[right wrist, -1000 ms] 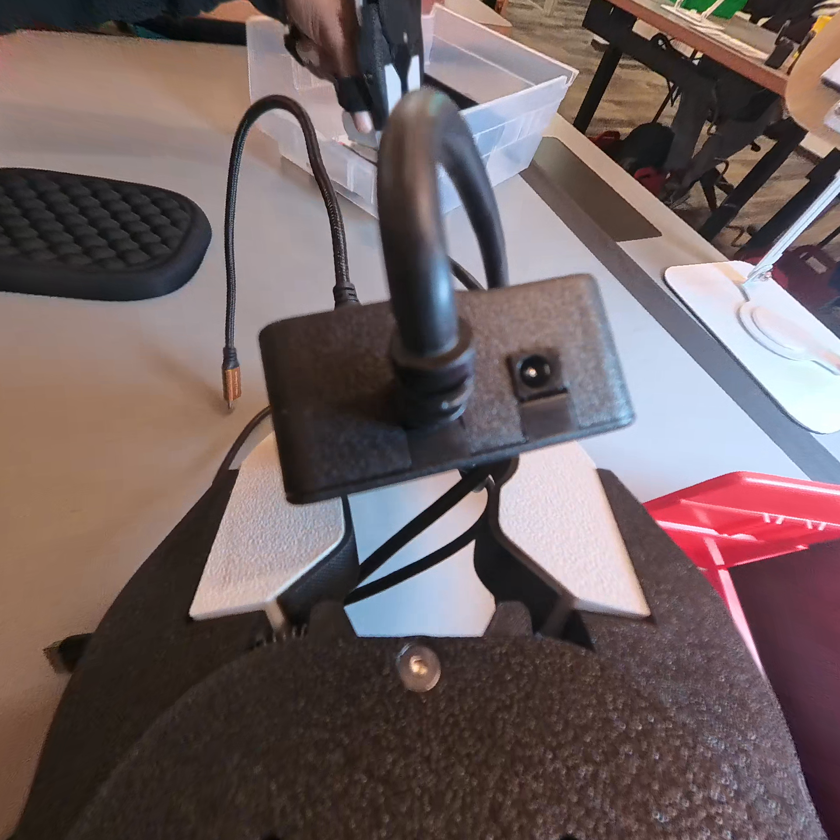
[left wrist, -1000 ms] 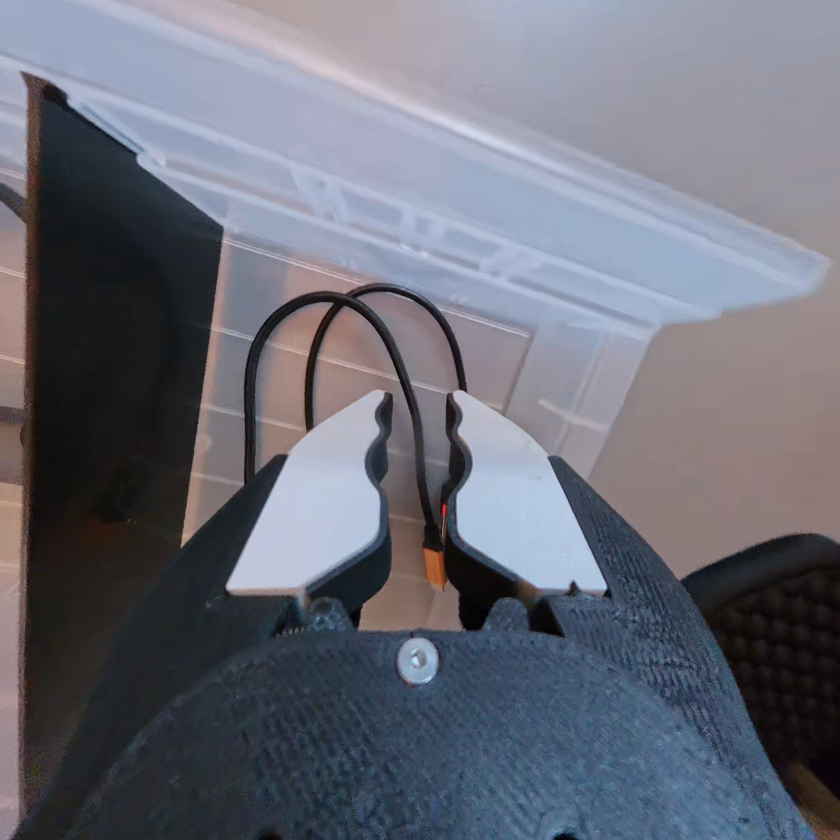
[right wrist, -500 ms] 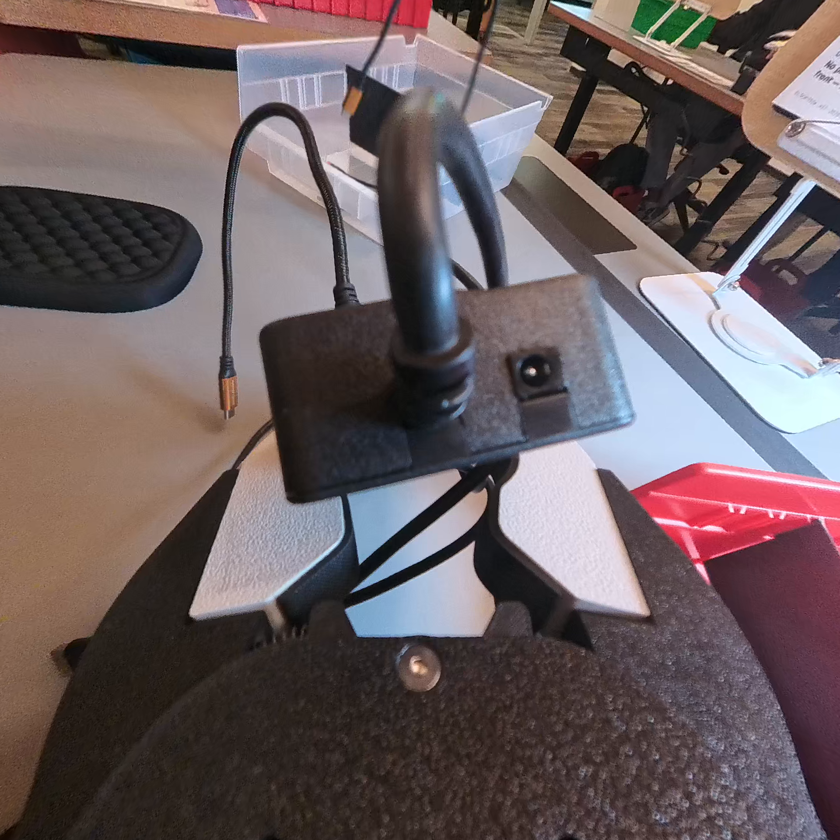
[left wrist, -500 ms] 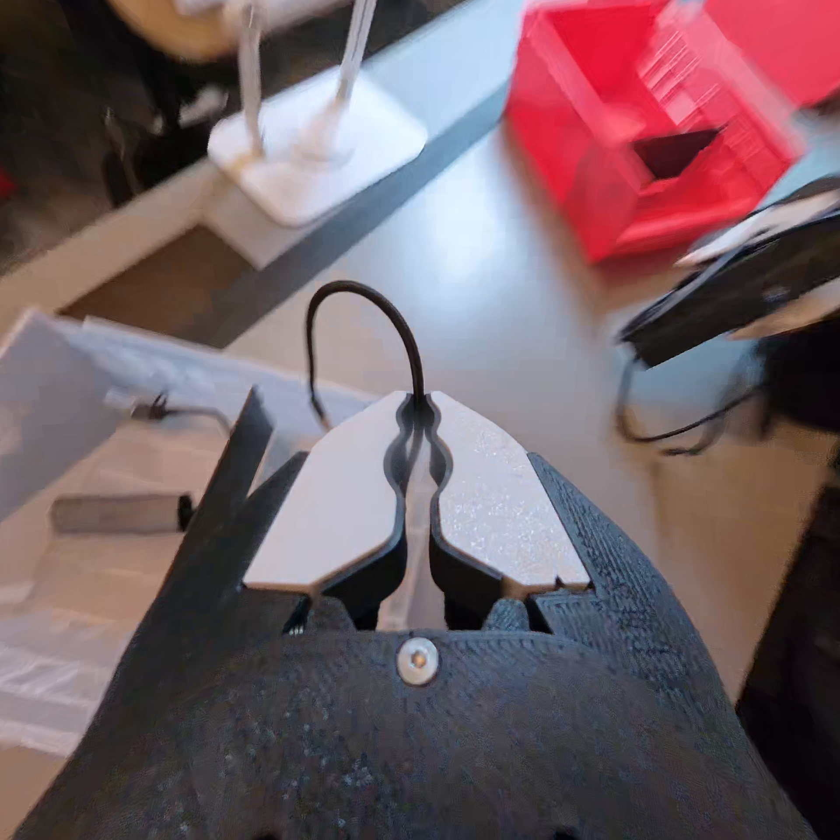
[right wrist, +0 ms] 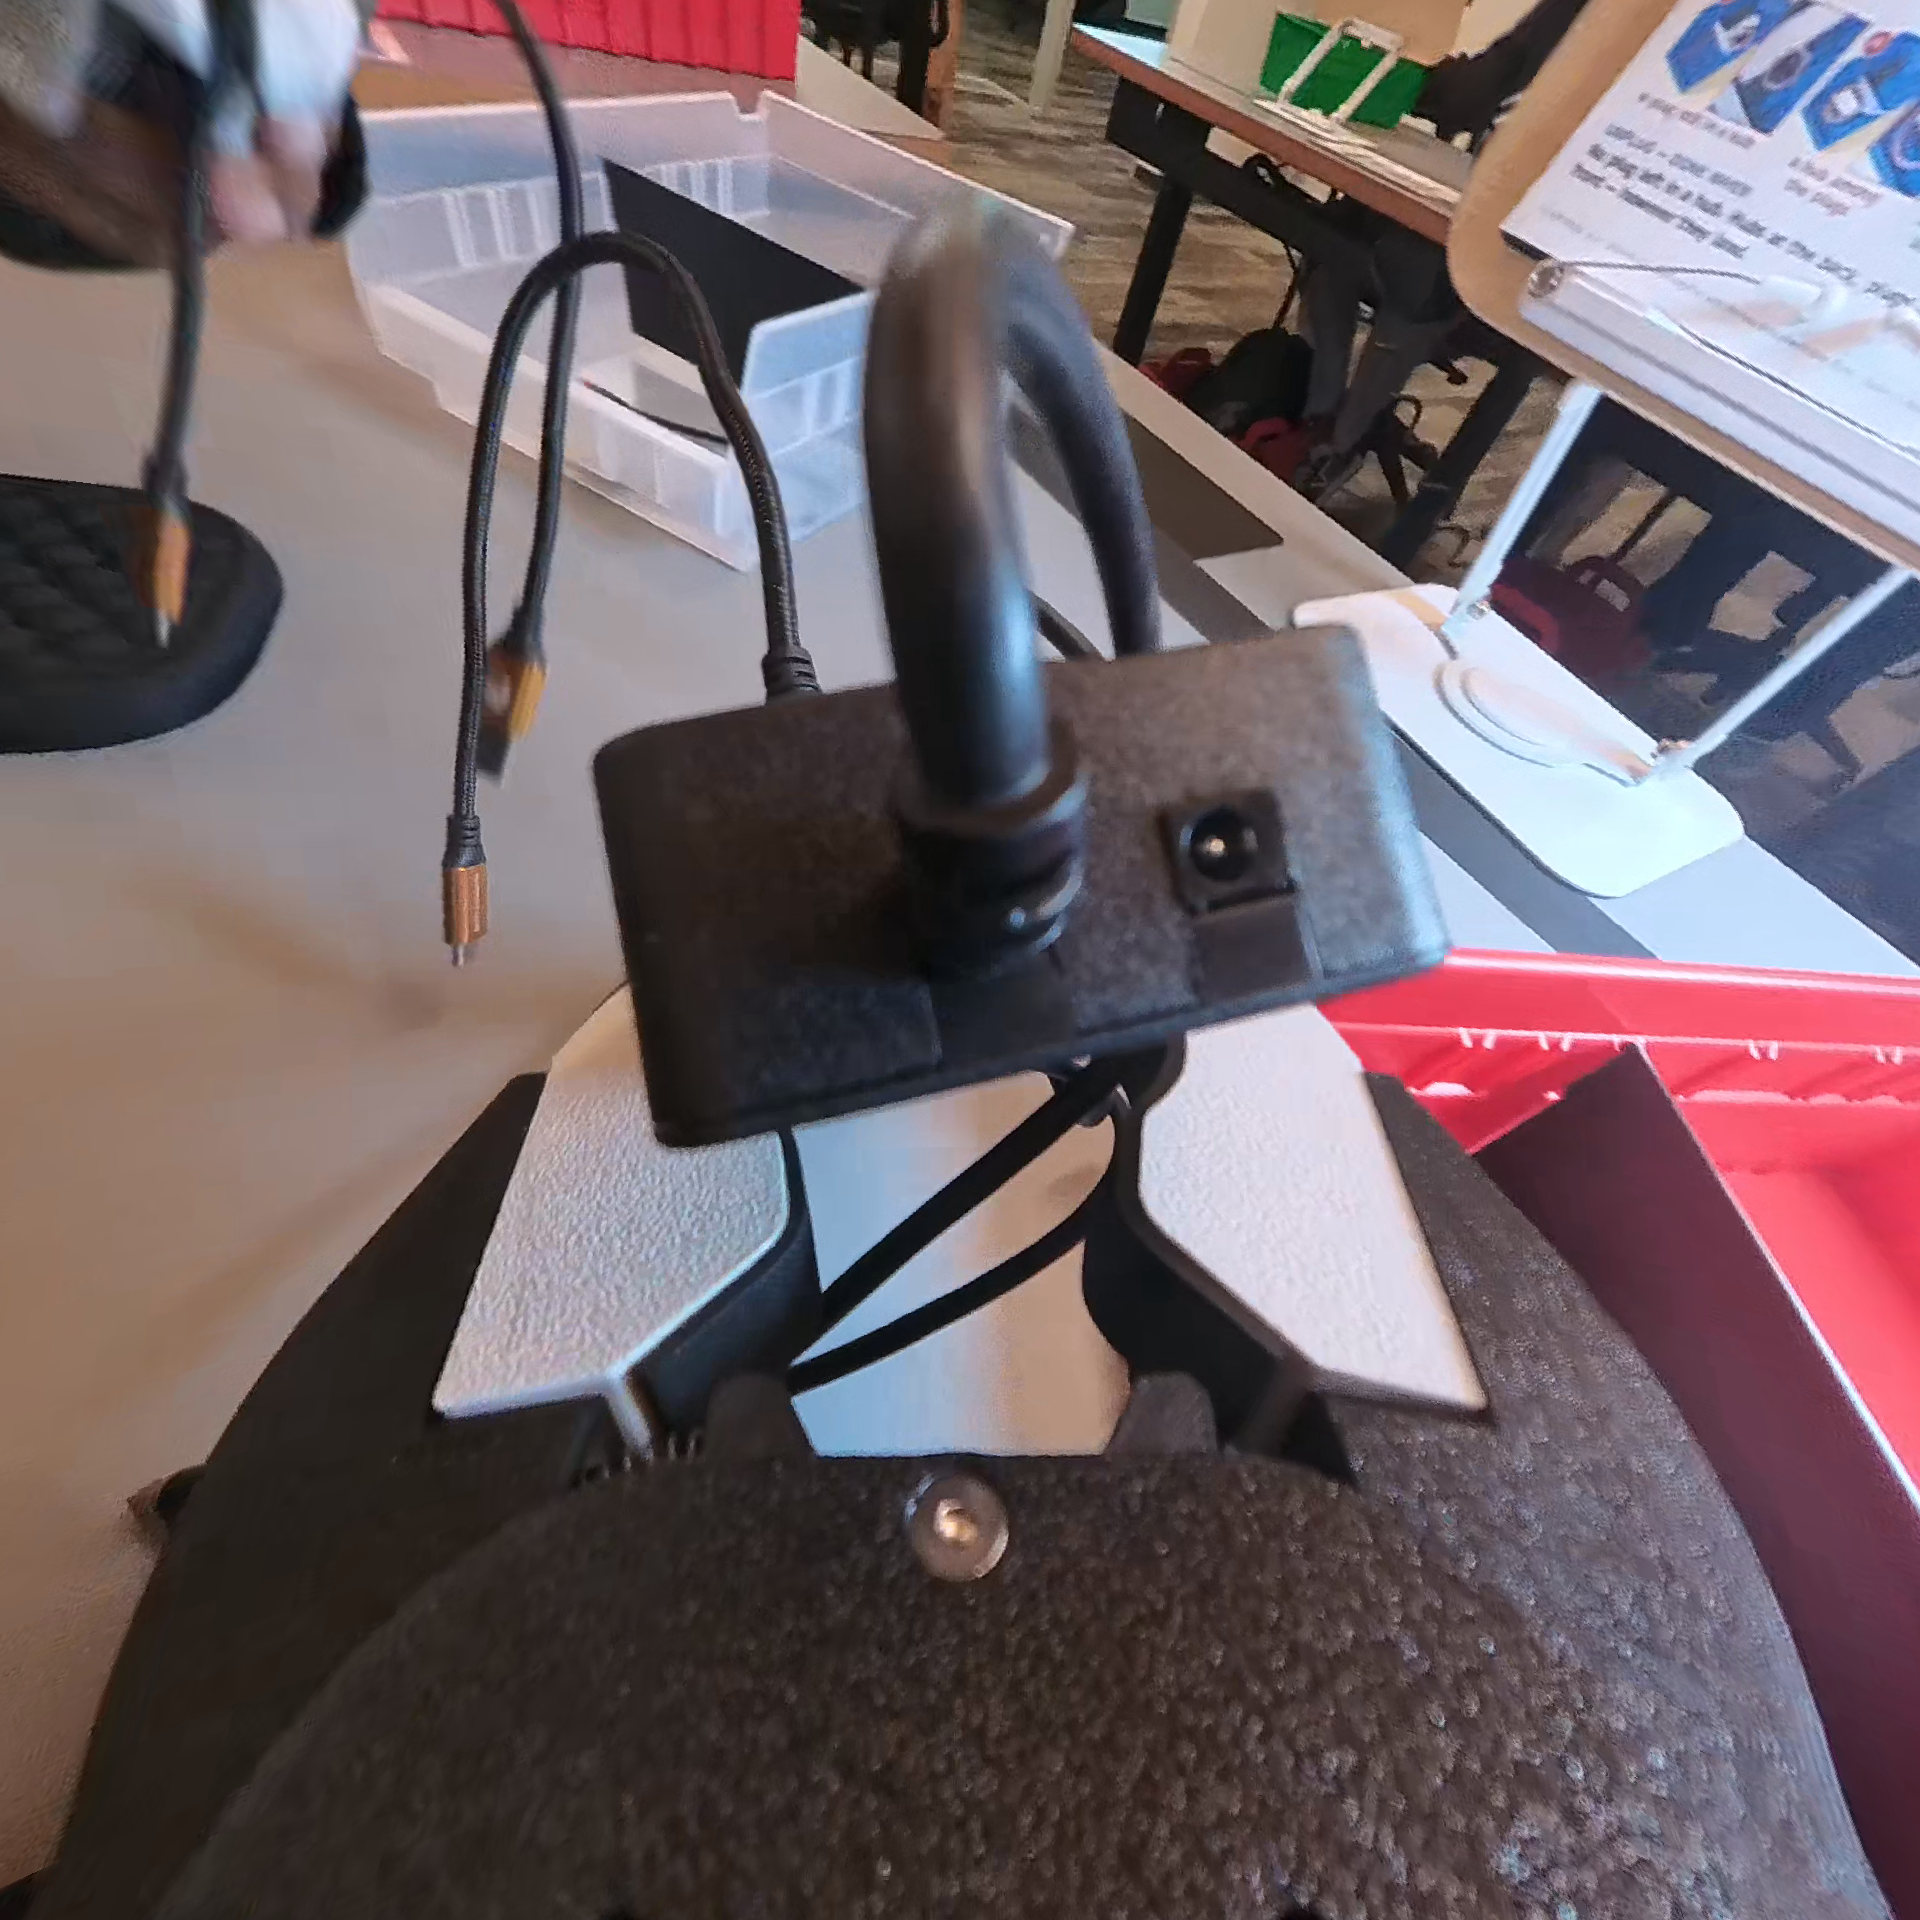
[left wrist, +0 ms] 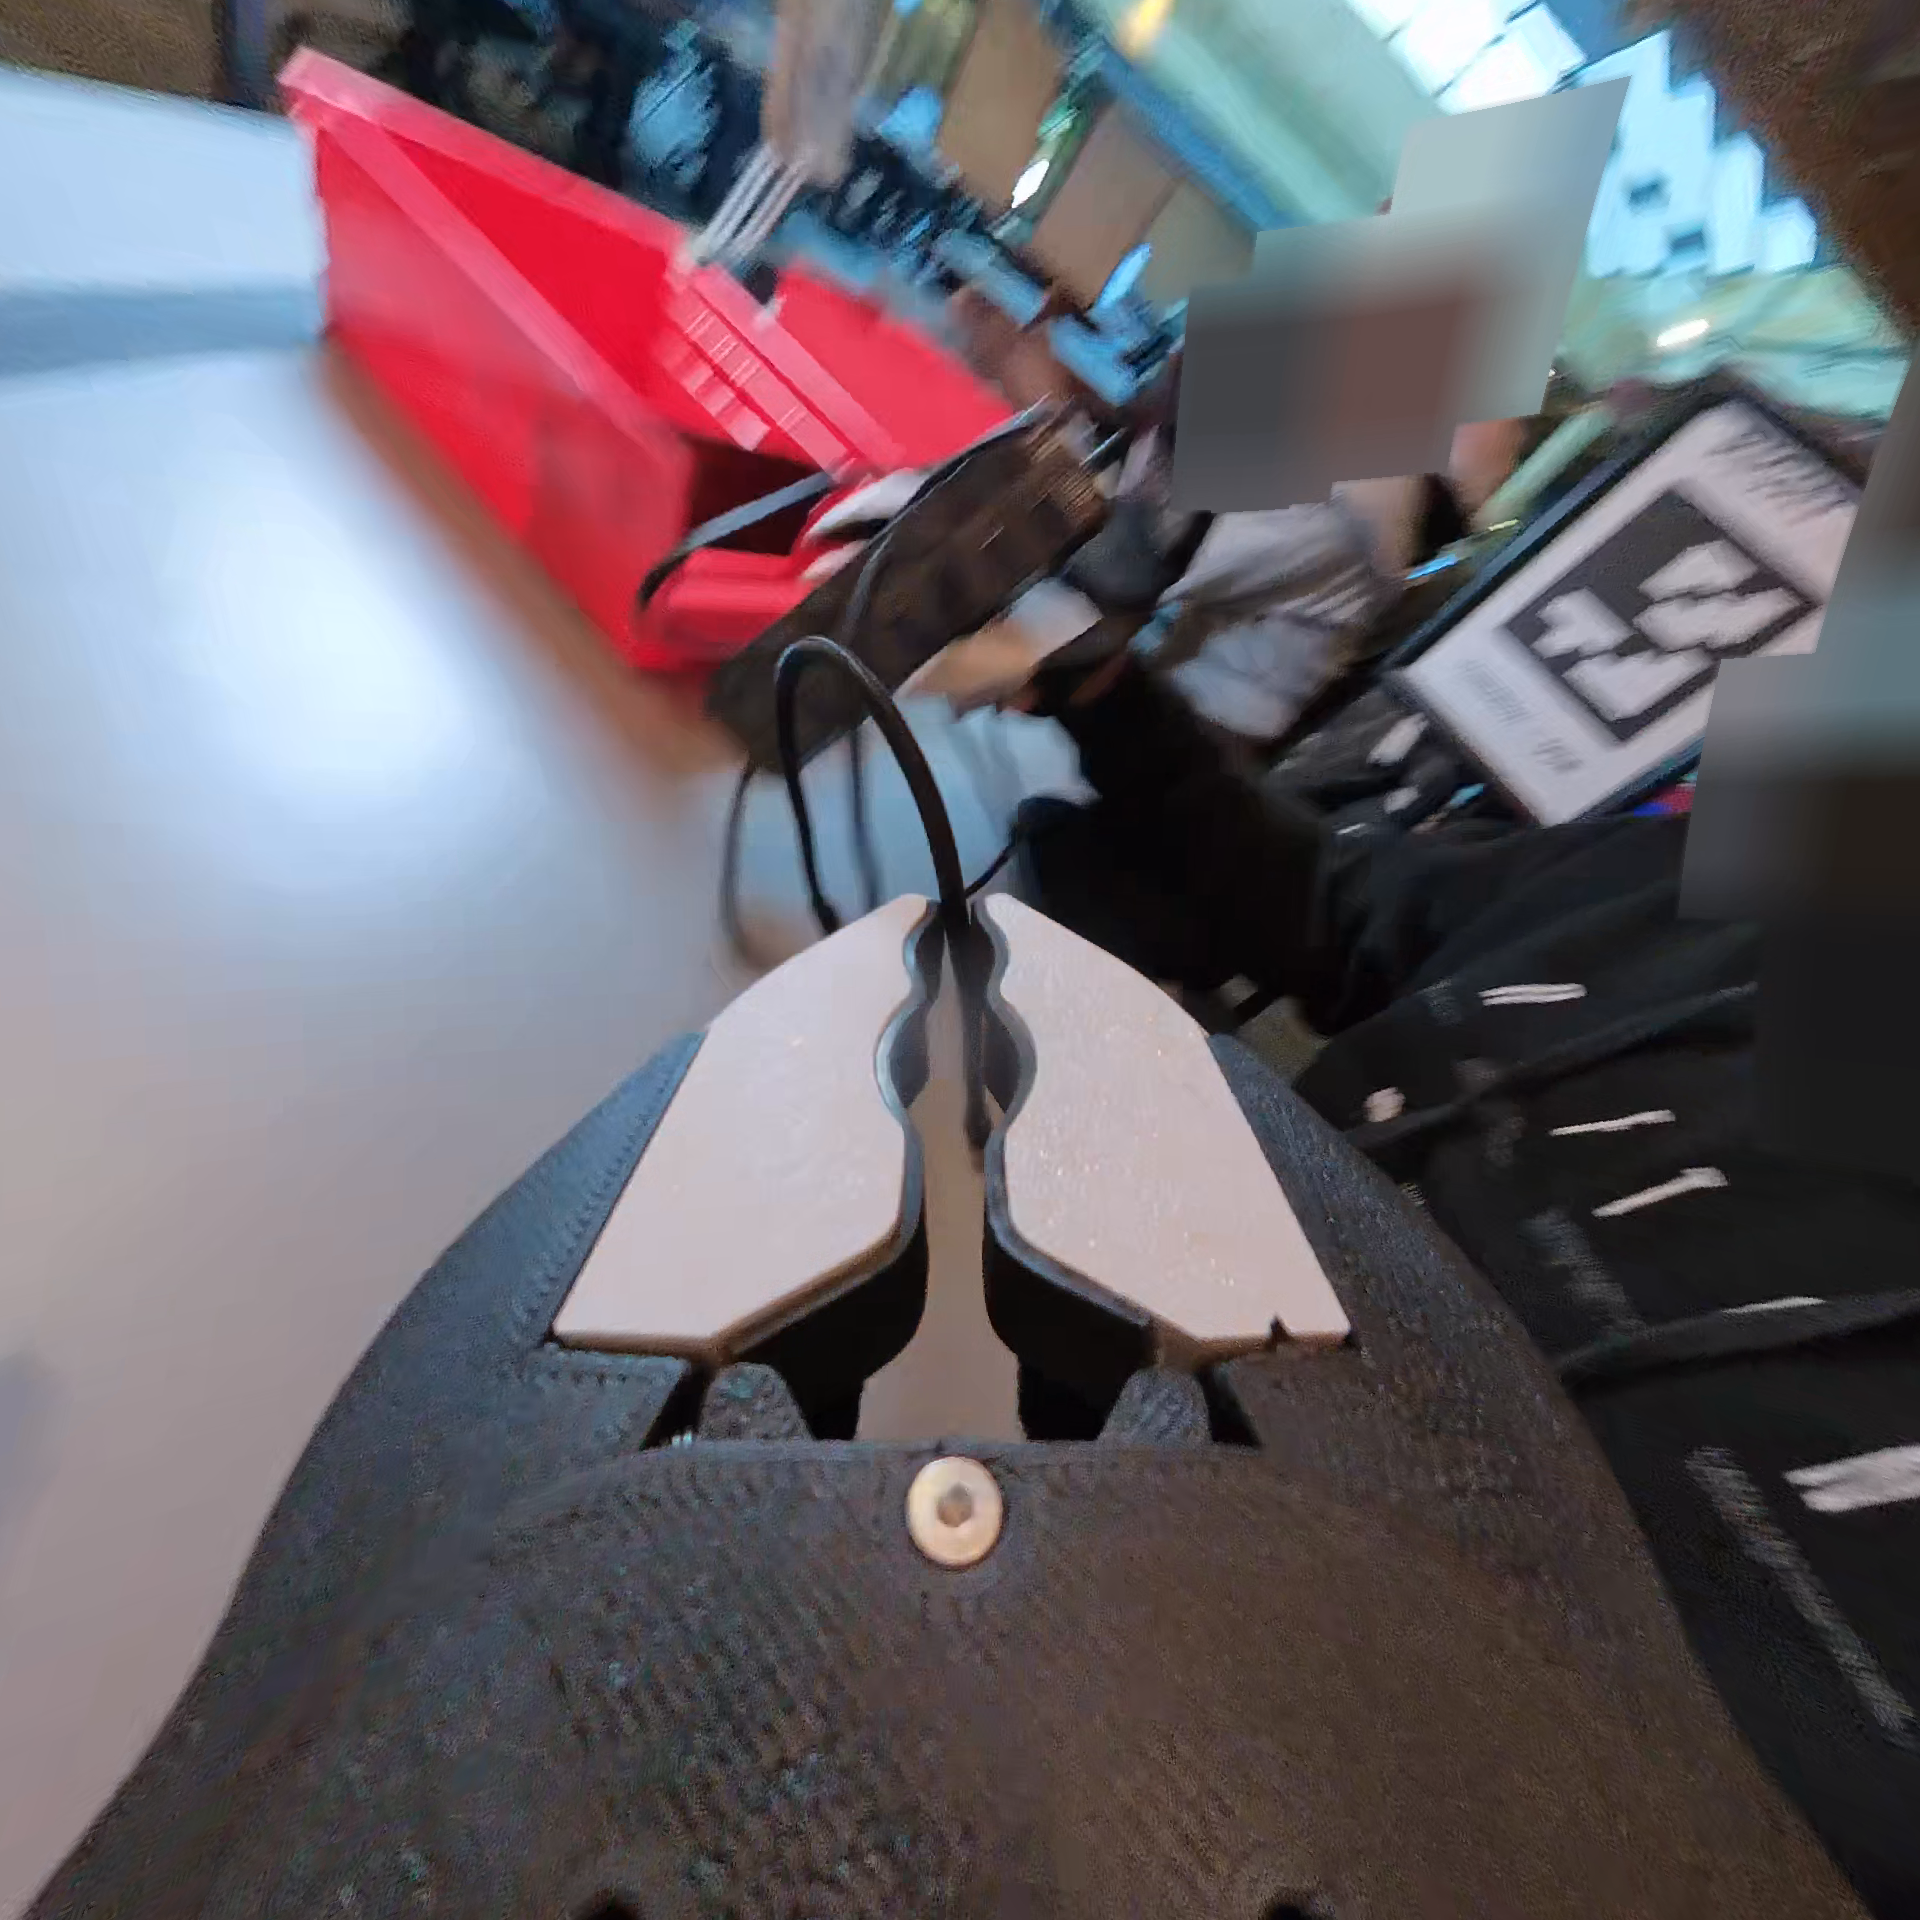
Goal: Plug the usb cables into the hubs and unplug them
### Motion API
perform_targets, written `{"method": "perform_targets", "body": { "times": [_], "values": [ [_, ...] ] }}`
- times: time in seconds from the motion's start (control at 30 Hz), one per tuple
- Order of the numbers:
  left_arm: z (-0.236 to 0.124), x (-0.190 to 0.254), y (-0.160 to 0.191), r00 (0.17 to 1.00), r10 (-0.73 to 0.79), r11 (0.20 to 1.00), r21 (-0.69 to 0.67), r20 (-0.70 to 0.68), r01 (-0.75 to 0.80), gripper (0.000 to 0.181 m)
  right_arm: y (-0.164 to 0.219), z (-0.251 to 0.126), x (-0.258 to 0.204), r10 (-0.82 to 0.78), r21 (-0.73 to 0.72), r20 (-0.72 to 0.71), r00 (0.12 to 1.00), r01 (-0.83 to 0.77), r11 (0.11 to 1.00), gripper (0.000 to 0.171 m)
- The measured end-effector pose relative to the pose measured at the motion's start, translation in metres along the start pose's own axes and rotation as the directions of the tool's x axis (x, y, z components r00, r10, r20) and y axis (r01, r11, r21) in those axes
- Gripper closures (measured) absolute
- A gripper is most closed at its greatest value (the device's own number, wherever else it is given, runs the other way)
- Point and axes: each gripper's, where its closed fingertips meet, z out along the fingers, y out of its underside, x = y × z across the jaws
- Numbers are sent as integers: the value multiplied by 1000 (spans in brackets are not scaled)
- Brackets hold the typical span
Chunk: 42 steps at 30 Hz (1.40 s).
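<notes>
USB cable (left wrist: 940,997): thin, black, pinched between the nearly closed fingertips of our left gripper (left wrist: 954,914), looping up ahead of the tips. Its orange-sleeved plug (right wrist: 166,566) hangs free in the right wrist view, above the black textured pad (right wrist: 94,644) at the tabletop's left edge. Hub (right wrist: 997,883): flat black box clamped in our right gripper (right wrist: 961,1132), held off the tabletop (right wrist: 260,1039) by the red bin (right wrist: 1714,1039). It has a thick black lead and a round power socket on the near face. One braided cable (right wrist: 769,520) looks seated already, with two orange plugs dangling loose. We judge the step as carry-to-hub. Next: regrip nearer the plug, then align with a free port, which we can't see from here.
</notes>
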Motion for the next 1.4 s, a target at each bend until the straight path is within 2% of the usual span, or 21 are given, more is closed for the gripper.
{"method": "perform_targets", "body": {
  "times": [0.13, 0.23, 0.3, 0.4, 0.5, 0.63, 0.73, 0.83, 0.97, 1.13, 1.27, 1.4],
  "values": [
    [-18, -60, 58, 966, 6, 981, -187, 258, 43, 169, 5, -1, 11, 24, -2, -26, 999, -24, 1000, 108],
    [-40, -83, 67, 903, 123, 960, -280, 413, -3, 165, 6, -2, 18, 40, 6, -38, 998, -40, 999, 109],
    [-42, -87, 64, 865, 240, 932, -353, 441, -78, 163, 5, -2, 21, 50, 12, -47, 998, -50, 999, 109],
    [-21, -80, 63, 827, 431, 846, -481, 361, -230, 159, 5, -2, 26, 68, 22, -67, 995, -66, 998, 109],
    [9, -87, 73, 737, 638, 658, -655, 224, -371, 154, 7, -3, 29, 78, 28, -81, 994, -76, 997, 108],
    [46, -101, 92, 724, 690, 485, -753, 17, -444, 152, 8, -6, 30, 83, 34, -87, 993, -80, 996, 108],
    [53, -112, 100, 679, 724, 328, -804, -125, -497, 149, 9, -7, 30, 81, 38, -84, 993, -78, 996, 108],
    [60, -112, 100, 675, 707, 278, -795, -210, -539, 149, 10, -6, 30, 82, 39, -75, 994, -79, 996, 108],
    [66, -107, 103, 693, 661, 264, -775, -289, -575, 155, 12, -5, 27, 77, 52, -34, 996, -75, 996, 108],
    [75, -103, 104, 687, 658, 275, -750, -309, -602, 169, 8, -6, 15, 36, 108, 48, 998, -41, 993, 108],
    [76, -107, 102, 716, 668, 366, -748, -203, -553, 173, 5, -7, 8, 11, 138, 86, 996, -23, 990, 108],
    [58, -106, 87, 781, 623, 525, -714, -47, -463, 174, 3, -8, 2, 1, 158, 119, 993, -20, 987, 108]
  ]
}}
